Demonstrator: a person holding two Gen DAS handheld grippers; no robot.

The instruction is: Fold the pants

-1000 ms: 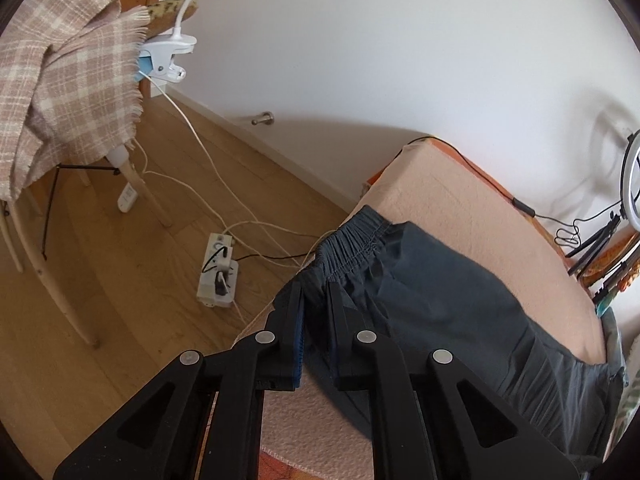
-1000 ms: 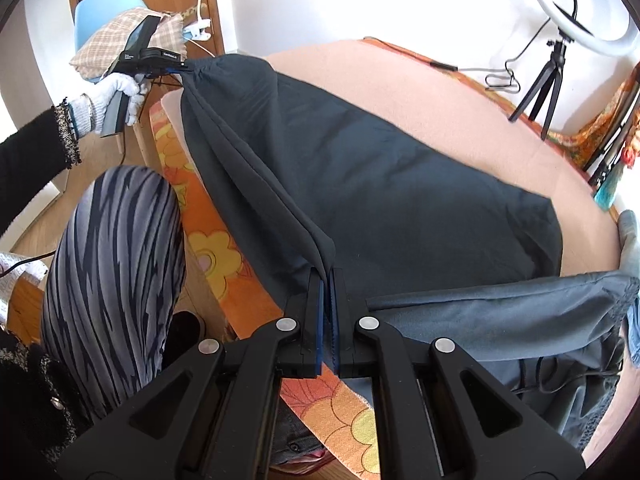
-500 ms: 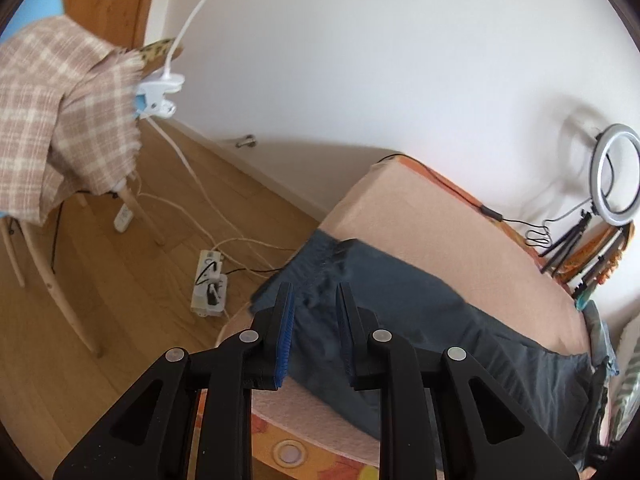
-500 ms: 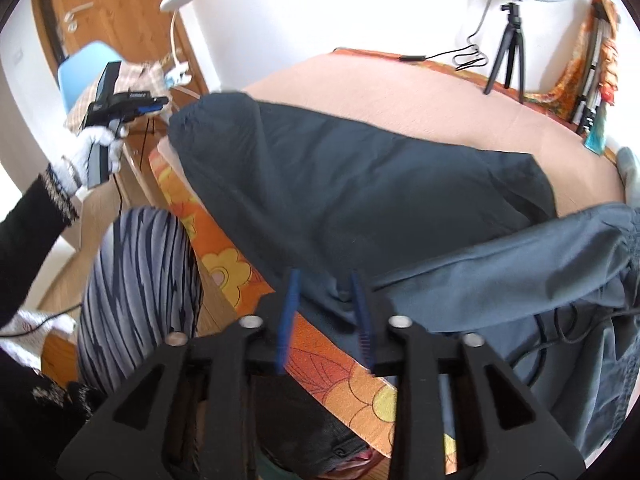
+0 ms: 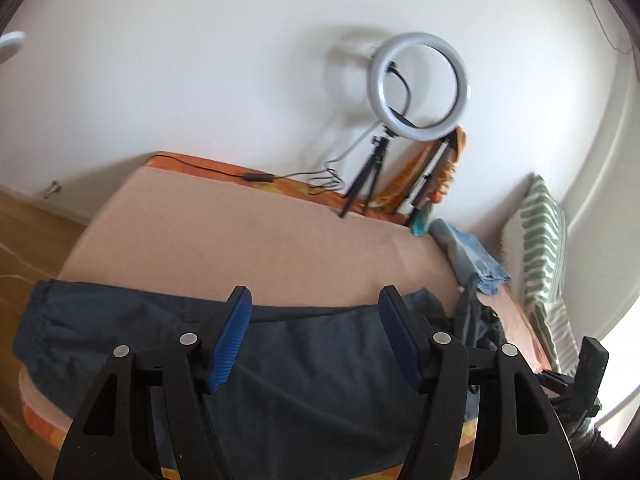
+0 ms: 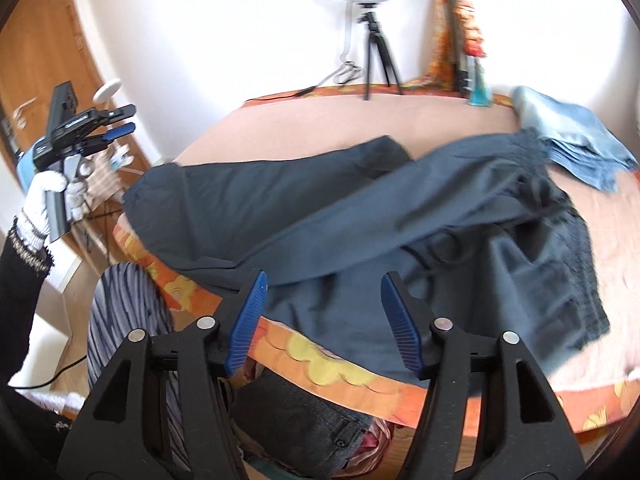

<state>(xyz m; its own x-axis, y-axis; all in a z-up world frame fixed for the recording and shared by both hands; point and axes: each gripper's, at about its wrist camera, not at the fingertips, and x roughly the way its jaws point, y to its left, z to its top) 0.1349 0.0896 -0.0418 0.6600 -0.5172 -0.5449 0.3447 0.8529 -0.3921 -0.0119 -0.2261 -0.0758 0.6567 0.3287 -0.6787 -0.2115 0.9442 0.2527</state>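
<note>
Both the left gripper (image 5: 315,336) and right gripper (image 6: 324,320) hang released above the pants (image 6: 360,220); soft, light cloth ahead of the fingers, best pinched at the gathered waistband (image 6: 532,148).

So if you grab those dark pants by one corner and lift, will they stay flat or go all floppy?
Probably floppy: the dark pants already lie in soft wrinkles, and one leg is draped loosely over the other. They likely hang down wherever nothing holds them, since their edge droops over the bed's side. They look thin, so probably light. Both tongs, left and right, are open.
</note>
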